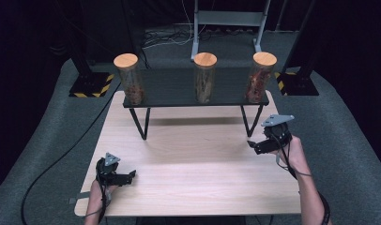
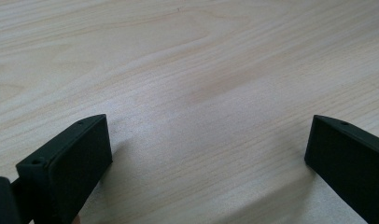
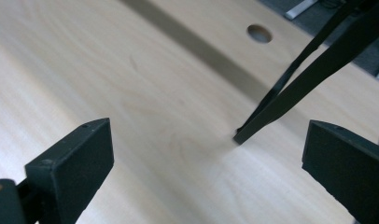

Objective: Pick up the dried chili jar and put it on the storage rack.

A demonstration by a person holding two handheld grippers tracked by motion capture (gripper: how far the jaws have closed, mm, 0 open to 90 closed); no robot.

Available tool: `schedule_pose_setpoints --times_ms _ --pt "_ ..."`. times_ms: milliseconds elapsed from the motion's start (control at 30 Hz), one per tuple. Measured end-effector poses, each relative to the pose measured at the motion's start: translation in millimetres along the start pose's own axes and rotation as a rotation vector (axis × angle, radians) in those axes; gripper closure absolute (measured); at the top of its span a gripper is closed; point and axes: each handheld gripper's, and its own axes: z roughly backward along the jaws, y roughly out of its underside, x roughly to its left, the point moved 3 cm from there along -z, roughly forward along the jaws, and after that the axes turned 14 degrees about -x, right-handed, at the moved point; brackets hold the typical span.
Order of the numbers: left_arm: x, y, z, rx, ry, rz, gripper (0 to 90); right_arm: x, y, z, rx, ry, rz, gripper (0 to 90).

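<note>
Reaching for the right jar (image 1: 261, 77) on shelf (image 1: 179, 86): right gripper (image 1: 259, 146) open, empty, near tabletop's right edge; should rise clear of shelf edge.

The pale wooden bench (image 1: 193, 187) in front of me carries a low black shelf (image 1: 179, 86) on thin hairpin legs (image 3: 290, 88), with a round hole (image 3: 259, 33) in the wood beyond them. On the shelf stand a left jar (image 1: 131, 82) and a middle jar (image 1: 204, 79), upright, cork-lidded and well apart. Behind are two yellow-and-black striped base plates (image 1: 90, 85) and a grey metal frame (image 1: 228, 18). A black cable (image 1: 52, 164) crosses the grey carpet (image 1: 353, 140) to my left.
</note>
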Motion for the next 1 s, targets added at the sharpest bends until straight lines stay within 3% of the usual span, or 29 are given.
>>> schedule_pose_setpoints --times_ms 400,900,1000 --pt "0.0 0.0 0.0 0.000 0.000 0.000 0.0 27.2 59.0 -5.4 0.033 -0.042 -0.051 1.0" --pt "-0.1 -0.1 -0.2 0.000 -0.004 0.002 0.0 60.9 122.1 -7.6 0.006 -0.074 -0.148 0.4" --pt "-0.1 -0.1 -0.2 0.000 -0.004 0.002 0.0 67.0 131.0 -7.9 0.010 -0.075 -0.149 0.1"
